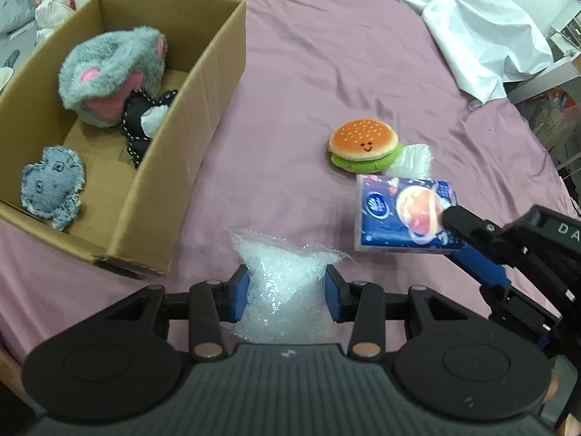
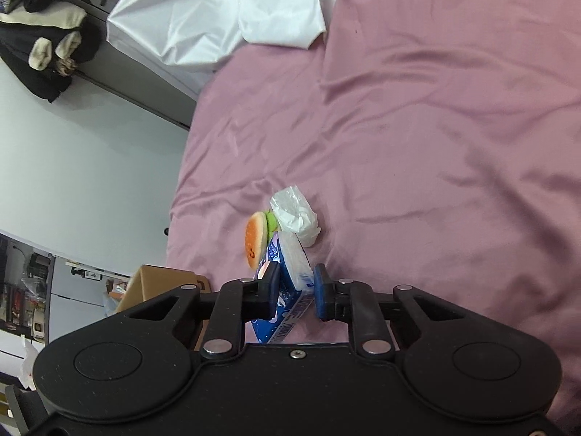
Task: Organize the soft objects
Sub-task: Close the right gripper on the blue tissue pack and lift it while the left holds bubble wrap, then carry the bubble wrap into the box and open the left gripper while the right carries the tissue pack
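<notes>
My left gripper (image 1: pixel 287 283) is shut on a wad of clear bubble wrap (image 1: pixel 287 279), held just above the pink bedsheet (image 1: pixel 290 72). My right gripper (image 2: pixel 296 287) is shut on a blue tissue pack (image 2: pixel 290 272), which also shows at the right of the left wrist view as the tissue pack (image 1: pixel 403 214), lifted off the sheet. Beyond it lie a burger plush (image 1: pixel 365 149) and a small white plastic bag (image 1: pixel 414 160). An open cardboard box (image 1: pixel 203 109) at the left holds a grey furry plush (image 1: pixel 112 72), a black stitched toy (image 1: pixel 145 120) and a denim toy (image 1: pixel 52 185).
A crumpled white sheet (image 1: pixel 472 25) covers the bed's far right corner. In the right wrist view a grey cabinet (image 2: pixel 145 83) with dark clothes (image 2: pixel 47 47) stands beyond the bed's edge, and shelves with clutter (image 2: pixel 32 290) line the left.
</notes>
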The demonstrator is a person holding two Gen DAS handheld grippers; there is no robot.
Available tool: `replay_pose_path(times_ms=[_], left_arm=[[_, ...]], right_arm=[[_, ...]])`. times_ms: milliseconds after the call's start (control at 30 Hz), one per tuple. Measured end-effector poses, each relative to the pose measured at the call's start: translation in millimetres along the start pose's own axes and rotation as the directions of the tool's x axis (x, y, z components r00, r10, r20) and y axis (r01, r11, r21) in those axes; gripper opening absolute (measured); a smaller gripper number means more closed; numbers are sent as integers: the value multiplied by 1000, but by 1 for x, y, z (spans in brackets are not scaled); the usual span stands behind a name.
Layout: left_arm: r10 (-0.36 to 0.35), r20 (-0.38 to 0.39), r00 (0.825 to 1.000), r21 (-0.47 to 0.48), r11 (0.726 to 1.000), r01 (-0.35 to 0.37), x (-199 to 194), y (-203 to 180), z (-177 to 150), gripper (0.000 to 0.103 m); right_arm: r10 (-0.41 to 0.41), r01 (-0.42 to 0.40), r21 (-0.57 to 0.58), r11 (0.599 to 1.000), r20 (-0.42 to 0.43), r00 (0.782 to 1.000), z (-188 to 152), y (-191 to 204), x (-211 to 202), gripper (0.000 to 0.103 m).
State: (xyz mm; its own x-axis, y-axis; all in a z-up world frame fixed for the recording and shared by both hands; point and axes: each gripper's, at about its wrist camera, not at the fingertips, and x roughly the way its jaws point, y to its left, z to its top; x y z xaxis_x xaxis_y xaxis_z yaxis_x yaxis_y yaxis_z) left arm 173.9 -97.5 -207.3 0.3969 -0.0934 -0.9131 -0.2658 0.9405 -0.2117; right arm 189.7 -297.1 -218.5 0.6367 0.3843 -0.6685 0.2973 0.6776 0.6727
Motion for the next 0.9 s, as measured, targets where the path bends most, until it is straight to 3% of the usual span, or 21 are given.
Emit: replay_pose_path(times_ms=[900], left_arm=[[-29,175,984,71,997,16,-82,18,2,42]], right_arm=[[111,-81,-167,983,174,979,-17,23,-73,19]])
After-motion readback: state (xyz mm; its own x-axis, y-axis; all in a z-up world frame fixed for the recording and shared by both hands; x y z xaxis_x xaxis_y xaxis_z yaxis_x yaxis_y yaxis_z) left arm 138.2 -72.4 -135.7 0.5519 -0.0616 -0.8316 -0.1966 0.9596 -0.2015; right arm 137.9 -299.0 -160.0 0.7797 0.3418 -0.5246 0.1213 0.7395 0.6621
